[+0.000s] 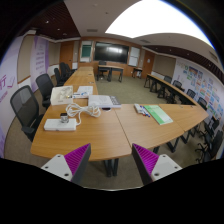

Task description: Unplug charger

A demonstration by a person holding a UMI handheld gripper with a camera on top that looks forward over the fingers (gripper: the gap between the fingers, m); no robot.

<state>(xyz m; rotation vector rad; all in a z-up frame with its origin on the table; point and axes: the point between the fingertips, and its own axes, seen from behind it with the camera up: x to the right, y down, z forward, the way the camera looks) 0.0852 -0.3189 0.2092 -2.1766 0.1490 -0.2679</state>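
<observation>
The gripper (112, 160) hangs with fingers spread and empty, well short of the wooden tables (95, 135). The charger is probably at the white power strip (61, 124) on the left table; I cannot pick it out, so reaching in from here risks gripping the wrong plug.

Meeting room, wide view. Long row of wooden tables (100, 125) runs toward the far wall. Black office chairs (24, 105) line the left side; more chairs (185, 93) on the right. Carpeted floor (135, 95), grey-green. Dark screen (110, 52) mounted on the far wall, wooden door (66, 54) to its left. Large bright ceiling light panel (155, 20) overhead. Posters (195, 75) on the right wall.
</observation>
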